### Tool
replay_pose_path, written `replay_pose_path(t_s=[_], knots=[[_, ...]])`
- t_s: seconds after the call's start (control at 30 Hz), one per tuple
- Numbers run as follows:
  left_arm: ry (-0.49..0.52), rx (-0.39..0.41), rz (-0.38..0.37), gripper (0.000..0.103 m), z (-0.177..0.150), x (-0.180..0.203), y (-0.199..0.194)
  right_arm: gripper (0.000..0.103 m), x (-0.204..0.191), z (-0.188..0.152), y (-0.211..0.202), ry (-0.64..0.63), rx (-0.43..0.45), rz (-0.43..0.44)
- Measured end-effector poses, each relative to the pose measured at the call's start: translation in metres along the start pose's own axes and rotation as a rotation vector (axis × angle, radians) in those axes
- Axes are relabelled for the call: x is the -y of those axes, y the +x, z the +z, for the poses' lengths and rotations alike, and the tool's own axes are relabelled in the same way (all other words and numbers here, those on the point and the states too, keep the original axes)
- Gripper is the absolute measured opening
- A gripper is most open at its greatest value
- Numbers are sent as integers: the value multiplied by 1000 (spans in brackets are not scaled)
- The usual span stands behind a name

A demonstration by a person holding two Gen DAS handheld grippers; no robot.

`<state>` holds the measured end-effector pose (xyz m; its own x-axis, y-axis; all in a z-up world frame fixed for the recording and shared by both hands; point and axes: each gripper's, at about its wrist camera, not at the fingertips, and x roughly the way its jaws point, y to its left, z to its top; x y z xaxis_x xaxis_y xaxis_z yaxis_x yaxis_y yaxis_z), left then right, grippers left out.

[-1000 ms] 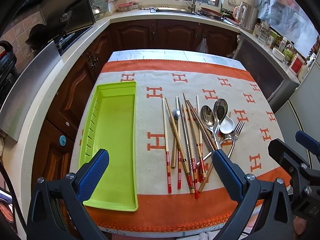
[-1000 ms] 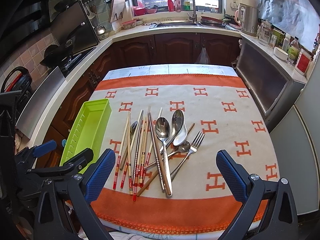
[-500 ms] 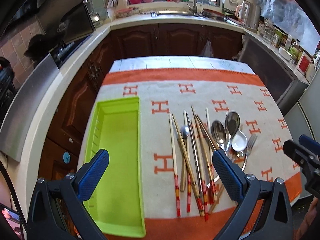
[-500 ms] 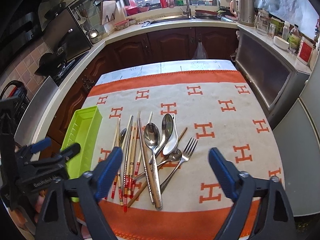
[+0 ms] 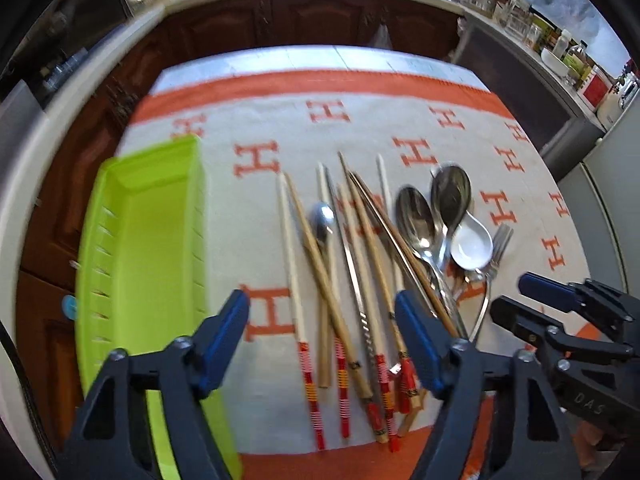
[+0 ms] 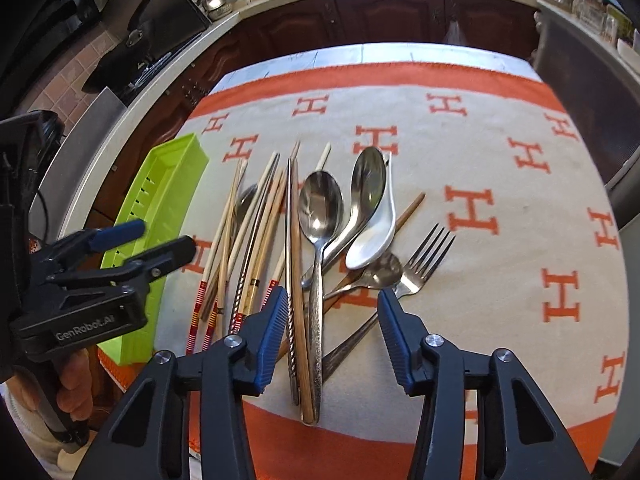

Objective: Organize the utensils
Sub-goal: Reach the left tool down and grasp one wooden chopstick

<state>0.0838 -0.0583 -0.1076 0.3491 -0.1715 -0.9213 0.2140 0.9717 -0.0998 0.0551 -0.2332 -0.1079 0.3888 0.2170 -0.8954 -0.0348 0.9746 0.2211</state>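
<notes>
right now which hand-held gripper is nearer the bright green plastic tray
Left. The left hand-held gripper hangs right beside the bright green plastic tray; the right hand-held gripper sits over the spoon handles, farther away.

A cloth (image 6: 500, 168) covers the bench. At its left edge lies a long tray (image 5: 144, 248), running near to far. Right of the tray, apart from it, the chopsticks (image 5: 340, 288) lie in a loose bundle, crossing one another, a small spoon (image 5: 323, 218) among them. Right of the bundle two large spoons (image 6: 320, 208) lie side by side, a ceramic spoon (image 6: 374, 236) just right of them, and a fork (image 6: 420, 268) farthest right. The left claw (image 5: 322, 336) hangs over the chopsticks' near ends; the right claw (image 6: 332, 332) over the spoon handles.
</notes>
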Motion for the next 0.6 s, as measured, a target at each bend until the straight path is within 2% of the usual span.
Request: replay_pose_path(t_s=[0.1, 0.17, 0.27, 0.6], knots=[[-21, -61, -67, 53, -2, 5, 20, 48, 3, -5, 11, 10, -11, 15], [-26, -88, -88, 35, -2, 9, 30, 48, 7, -9, 18, 19, -22, 20], [-27, -126, -113, 19, -4, 18, 44, 48, 10, -14, 23, 28, -37, 29], [24, -121, -89, 15, -1, 38, 47, 48, 16, -23, 31, 53, -65, 63]])
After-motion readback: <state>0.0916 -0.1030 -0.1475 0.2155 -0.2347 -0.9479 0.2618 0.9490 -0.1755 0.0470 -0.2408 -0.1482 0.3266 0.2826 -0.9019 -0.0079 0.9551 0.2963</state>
